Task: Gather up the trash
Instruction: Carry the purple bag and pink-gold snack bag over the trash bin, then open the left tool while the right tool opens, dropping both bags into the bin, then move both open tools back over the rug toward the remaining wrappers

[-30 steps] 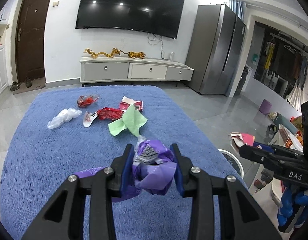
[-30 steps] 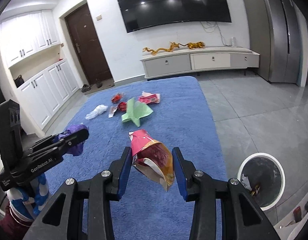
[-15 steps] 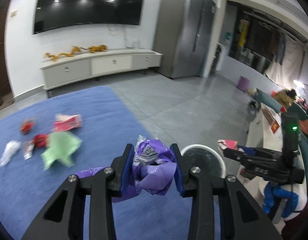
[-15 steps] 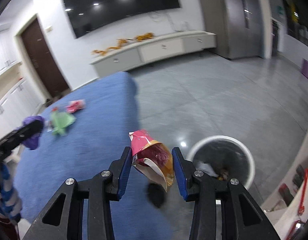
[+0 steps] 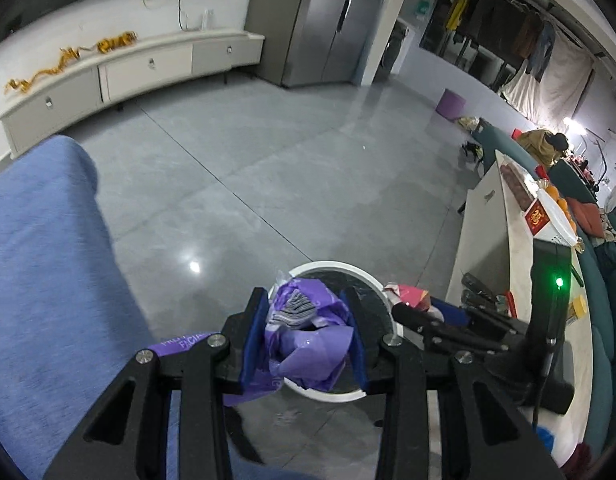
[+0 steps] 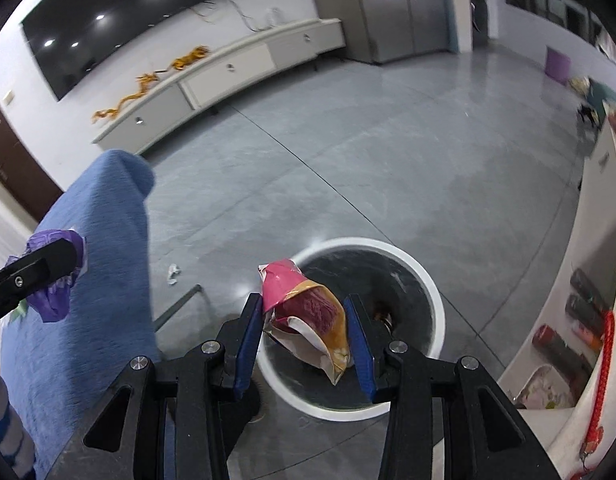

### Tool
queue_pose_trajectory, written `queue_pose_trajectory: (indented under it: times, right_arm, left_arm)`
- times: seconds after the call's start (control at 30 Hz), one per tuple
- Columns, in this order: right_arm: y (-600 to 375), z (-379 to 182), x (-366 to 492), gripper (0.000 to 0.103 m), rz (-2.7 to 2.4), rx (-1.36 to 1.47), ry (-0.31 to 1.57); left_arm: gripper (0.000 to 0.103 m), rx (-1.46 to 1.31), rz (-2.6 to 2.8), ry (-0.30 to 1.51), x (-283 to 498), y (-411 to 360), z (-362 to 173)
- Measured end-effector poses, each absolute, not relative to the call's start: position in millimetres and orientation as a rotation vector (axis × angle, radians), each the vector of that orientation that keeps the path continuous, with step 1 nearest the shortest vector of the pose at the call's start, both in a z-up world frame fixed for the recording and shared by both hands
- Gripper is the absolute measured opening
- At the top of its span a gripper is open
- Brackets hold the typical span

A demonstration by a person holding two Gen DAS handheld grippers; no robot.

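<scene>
Purple wrapper (image 5: 308,336) in left gripper (image 5: 305,340), above white bin (image 5: 336,270)

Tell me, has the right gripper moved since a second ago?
Yes. The right gripper, holding the pink snack bag, has swung off the blue rug and now sits above the white-rimmed trash bin.

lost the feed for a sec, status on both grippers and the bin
Left gripper shut on purple wrapper. Right gripper shut on pink bag. Both over bin. Nothing in the way.
</scene>
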State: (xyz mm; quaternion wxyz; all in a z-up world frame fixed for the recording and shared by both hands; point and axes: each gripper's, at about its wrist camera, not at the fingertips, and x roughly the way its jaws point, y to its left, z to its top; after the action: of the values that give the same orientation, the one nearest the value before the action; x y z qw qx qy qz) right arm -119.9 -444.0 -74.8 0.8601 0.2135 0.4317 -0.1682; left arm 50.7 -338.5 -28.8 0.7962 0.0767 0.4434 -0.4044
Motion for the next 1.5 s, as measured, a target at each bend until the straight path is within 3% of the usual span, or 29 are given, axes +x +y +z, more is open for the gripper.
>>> queue_pose_trajectory:
  times: [0.4,0.53,0.63,0.87,1.03,1.13,1.5]
  right_arm:
    - [-479.5,-107.6,-110.8,0.043,-0.428,0.508,0.965]
    - [-489.0,-121.2,-110.9,0.043,-0.462,0.546,0.986]
    - [-494.4,-127.0,-114.5,0.051,-0.487,0.55,0.995]
    - [-504.4,-135.4,-127.1,0.052,-0.55,0.578,0.998]
    - [-499.9,-124.3,-134.9,0.052,-0.596,0.562,0.97]
    - [-491.2,-112.4,-137.7,0.052,-0.616,0.514,0.948]
    - [-467.8,-72.8,-164.1,0.053,-0.653,0.47,0.846]
  left_arm:
    - [0.038,0.175,-0.898,1.071,66.6,-407.5,-79.9]
    - [0.044,0.166,-0.907,1.106,70.5,-422.5,-91.4]
    - [0.053,0.168,-0.925,1.131,70.9,-430.8,-100.0]
    - [0.055,0.155,-0.94,1.16,72.4,-434.4,-112.2]
    - [0.056,0.137,-0.94,1.167,75.6,-436.3,-110.0]
    - [0.069,0.125,-0.951,1.16,75.1,-432.9,-107.5]
    - [0.069,-0.004,-1.053,1.184,67.5,-412.5,-80.0]
